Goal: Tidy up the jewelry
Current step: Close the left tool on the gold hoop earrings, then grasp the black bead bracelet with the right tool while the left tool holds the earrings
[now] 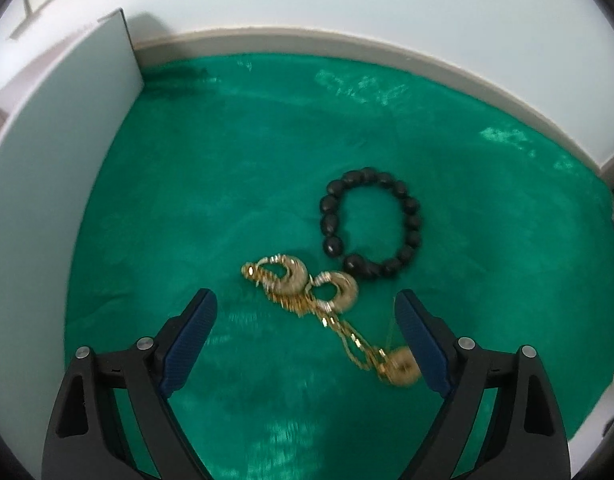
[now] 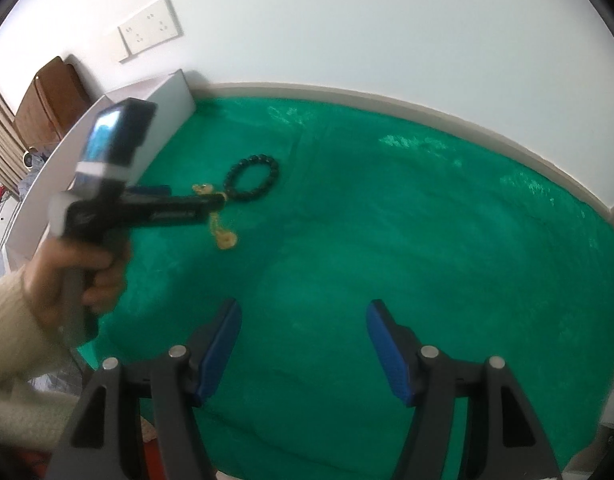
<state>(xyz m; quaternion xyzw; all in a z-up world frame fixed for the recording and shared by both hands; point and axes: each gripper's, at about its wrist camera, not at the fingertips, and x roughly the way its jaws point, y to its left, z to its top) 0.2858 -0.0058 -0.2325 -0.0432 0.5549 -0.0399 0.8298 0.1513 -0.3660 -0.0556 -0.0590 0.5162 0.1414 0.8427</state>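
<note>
A black bead bracelet lies in a ring on the green velvet cloth. Just in front of it sprawls a tangle of gold jewelry: curved gold pieces on a chain that ends in a round gold piece. My left gripper hangs open right over this gold tangle, one finger on each side, pads clear of it. In the right wrist view the bracelet and the gold chain lie far left, under the left gripper held by a hand. My right gripper is open over bare cloth.
A white panel stands along the cloth's left edge, also seen as a white box side. A pale wall with a socket plate runs behind. Brown wooden furniture sits far left.
</note>
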